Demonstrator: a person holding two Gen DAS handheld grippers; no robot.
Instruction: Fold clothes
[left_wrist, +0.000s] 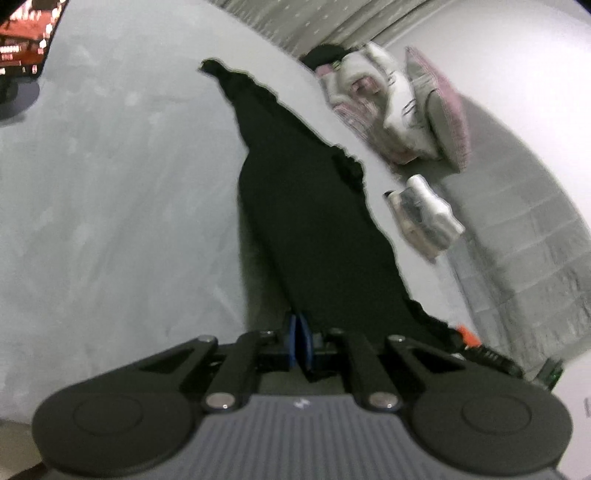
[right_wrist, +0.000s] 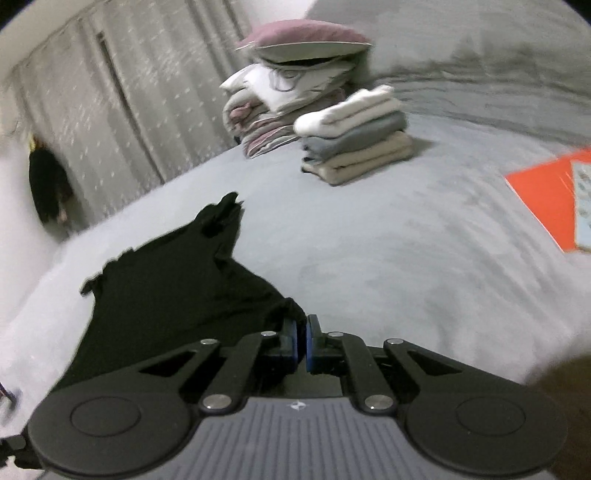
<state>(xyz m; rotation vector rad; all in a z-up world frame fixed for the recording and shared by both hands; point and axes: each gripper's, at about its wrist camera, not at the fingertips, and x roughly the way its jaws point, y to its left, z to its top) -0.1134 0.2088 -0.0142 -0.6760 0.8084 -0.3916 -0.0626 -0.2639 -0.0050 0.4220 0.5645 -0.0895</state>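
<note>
A black garment (left_wrist: 314, 221) lies stretched out on the grey bed sheet (left_wrist: 110, 184), running from my left gripper (left_wrist: 300, 334) away to a narrow far end. The left gripper's blue pads are pressed together on the garment's near edge. In the right wrist view the same black garment (right_wrist: 177, 280) spreads to the left. Its bunched corner is pinched between the blue pads of my right gripper (right_wrist: 301, 332), which is shut on it.
A stack of folded clothes (right_wrist: 354, 140) stands on the grey bed sheet (right_wrist: 388, 240), beyond the garment. A pile of bedding topped by a pink pillow (right_wrist: 295, 74) is behind it. An orange folder (right_wrist: 543, 199) lies at the right. A curtain (right_wrist: 129, 92) hangs at the left. A screen (left_wrist: 26, 37) glows far left.
</note>
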